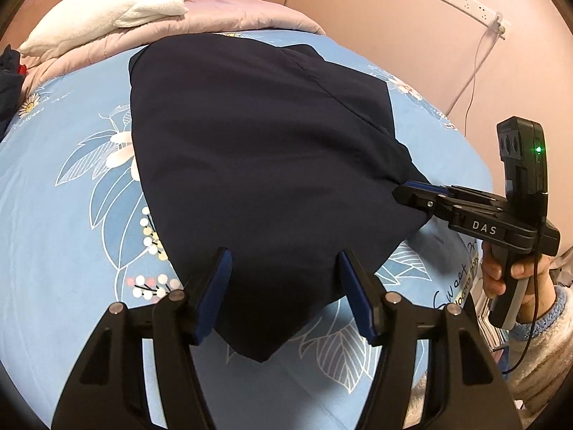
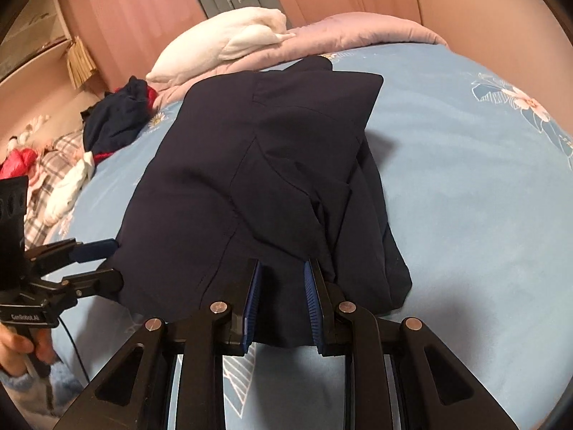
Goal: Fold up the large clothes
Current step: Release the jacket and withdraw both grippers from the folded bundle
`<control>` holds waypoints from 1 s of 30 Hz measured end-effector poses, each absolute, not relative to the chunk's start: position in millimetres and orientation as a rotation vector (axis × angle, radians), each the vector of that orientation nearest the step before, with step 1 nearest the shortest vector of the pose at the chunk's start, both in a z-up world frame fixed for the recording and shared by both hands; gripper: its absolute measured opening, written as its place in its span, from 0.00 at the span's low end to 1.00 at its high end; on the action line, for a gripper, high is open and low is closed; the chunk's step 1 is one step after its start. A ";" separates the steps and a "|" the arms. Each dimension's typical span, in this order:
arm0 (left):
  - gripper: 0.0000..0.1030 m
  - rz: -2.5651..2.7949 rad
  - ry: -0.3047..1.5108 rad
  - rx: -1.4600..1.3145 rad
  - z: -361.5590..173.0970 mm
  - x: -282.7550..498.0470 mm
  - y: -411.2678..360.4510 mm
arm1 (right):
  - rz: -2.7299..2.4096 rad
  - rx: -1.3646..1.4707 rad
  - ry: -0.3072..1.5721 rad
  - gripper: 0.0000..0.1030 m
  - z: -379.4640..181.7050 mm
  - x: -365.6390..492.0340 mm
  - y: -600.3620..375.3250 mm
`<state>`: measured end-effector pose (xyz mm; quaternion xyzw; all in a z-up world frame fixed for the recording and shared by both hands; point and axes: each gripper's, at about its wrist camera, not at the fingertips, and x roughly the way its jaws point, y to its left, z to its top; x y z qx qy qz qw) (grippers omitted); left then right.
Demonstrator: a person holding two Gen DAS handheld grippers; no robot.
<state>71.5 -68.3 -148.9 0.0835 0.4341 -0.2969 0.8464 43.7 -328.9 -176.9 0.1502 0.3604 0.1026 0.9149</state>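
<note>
A large dark navy garment point(image 1: 258, 150) lies folded on the blue floral bedsheet point(image 1: 64, 193); it also shows in the right wrist view point(image 2: 265, 186). My left gripper point(image 1: 283, 268) is open, its blue pads either side of the garment's near corner, just above it. My right gripper point(image 2: 281, 283) has its jaws partly closed around a bunched fold at the garment's near edge. In the left wrist view the right gripper point(image 1: 412, 193) bites the garment's right edge. In the right wrist view the left gripper point(image 2: 107, 261) sits open at the left edge.
A pink quilt point(image 1: 215, 18) with a white towel point(image 1: 118, 7) lies at the bed's head. A pile of clothes point(image 2: 114, 118) sits at the left side. A power strip point(image 1: 462, 0) and cable hang on the wall to the right.
</note>
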 end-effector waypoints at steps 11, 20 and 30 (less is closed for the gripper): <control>0.63 -0.570 0.903 0.216 -147.6 61.2 -67.9 | 0.223 0.354 0.750 0.23 -174.7 36.4 -332.7; 0.67 -0.559 0.898 0.225 -151.7 60.1 -68.7 | 0.213 0.353 0.759 0.23 -177.2 38.7 -329.1; 0.70 -0.536 0.920 0.210 -155.7 58.5 -60.6 | 0.211 0.348 0.766 0.23 -176.1 38.4 -328.0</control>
